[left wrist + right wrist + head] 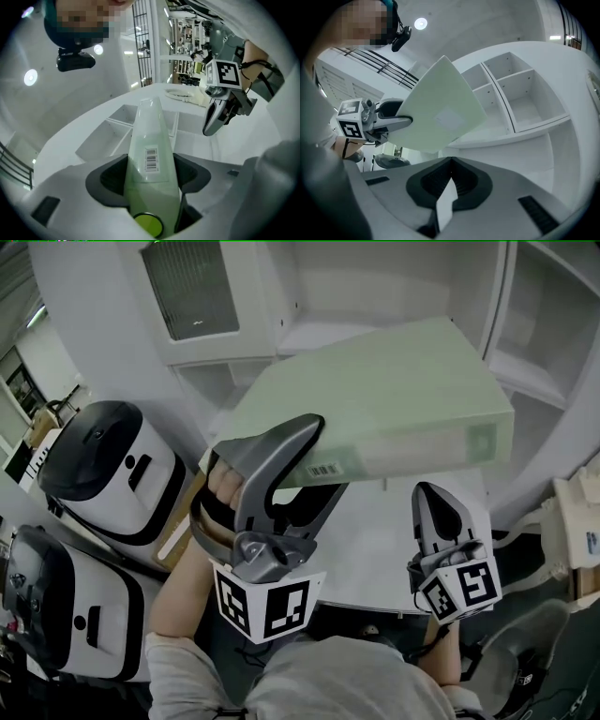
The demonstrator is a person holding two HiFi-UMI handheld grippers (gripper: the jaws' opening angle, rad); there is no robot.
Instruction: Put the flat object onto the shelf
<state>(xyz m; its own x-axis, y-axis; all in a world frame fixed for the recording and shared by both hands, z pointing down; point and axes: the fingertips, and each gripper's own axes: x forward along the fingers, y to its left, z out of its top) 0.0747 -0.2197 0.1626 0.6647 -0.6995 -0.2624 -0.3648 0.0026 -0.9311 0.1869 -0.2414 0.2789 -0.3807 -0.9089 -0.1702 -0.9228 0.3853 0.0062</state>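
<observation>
Two claws are raised before the white shelf (525, 132). Our left claw (323, 457) is clenched on the barcoded edge of the pale green flat object (375, 399), which we hold tilted in the air in front of the shelf's open compartments. Our right claw (437, 501) sits farther from the shelf than the flat object, jaws pressed together on nothing.
</observation>
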